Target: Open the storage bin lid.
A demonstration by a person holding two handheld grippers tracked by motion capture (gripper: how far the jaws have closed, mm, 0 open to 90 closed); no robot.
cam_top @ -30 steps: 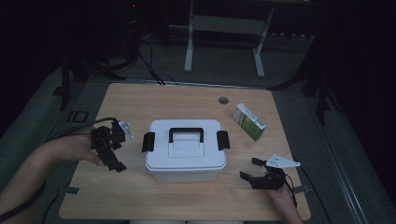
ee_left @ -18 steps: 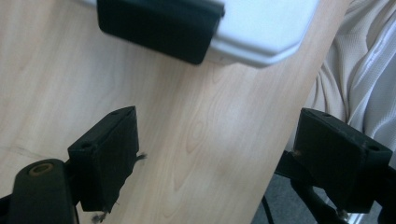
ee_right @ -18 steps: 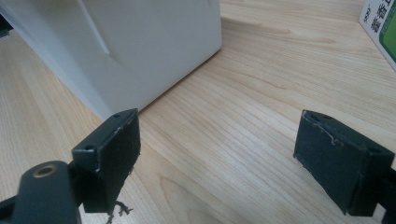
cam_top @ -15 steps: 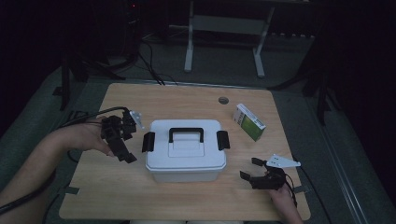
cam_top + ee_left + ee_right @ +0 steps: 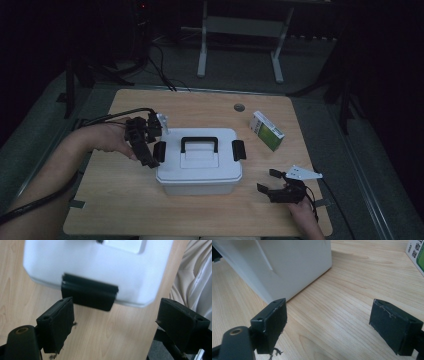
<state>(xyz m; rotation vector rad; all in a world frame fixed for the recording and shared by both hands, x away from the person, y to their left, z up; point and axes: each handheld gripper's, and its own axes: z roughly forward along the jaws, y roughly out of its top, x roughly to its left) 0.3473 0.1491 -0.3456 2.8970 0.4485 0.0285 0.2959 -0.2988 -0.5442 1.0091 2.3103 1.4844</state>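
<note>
A white lidded box (image 5: 199, 162) with a black handle (image 5: 199, 144) stands mid-table. Its left side latch (image 5: 160, 151) is black, and so is the right latch (image 5: 239, 150). My left gripper (image 5: 150, 147) hovers right beside the left latch, tilted down toward it. In the left gripper view this gripper (image 5: 116, 312) is open, with the latch (image 5: 90, 293) just ahead of the gap and untouched. My right gripper (image 5: 269, 181) rests open near the front right edge; its view has the open jaws (image 5: 329, 310) over bare wood, facing the box corner (image 5: 287, 262).
A green and white carton (image 5: 266, 131) lies right of the box, and its edge (image 5: 415, 252) is in the right gripper view. A round grommet (image 5: 239, 107) sits in the wooden table (image 5: 120, 200) behind the box. Light cloth (image 5: 192, 277) hangs past the table edge.
My left gripper has travelled right and away from the front edge, rising a little, from the table's left side up to the box's left latch. The right gripper has kept still.
</note>
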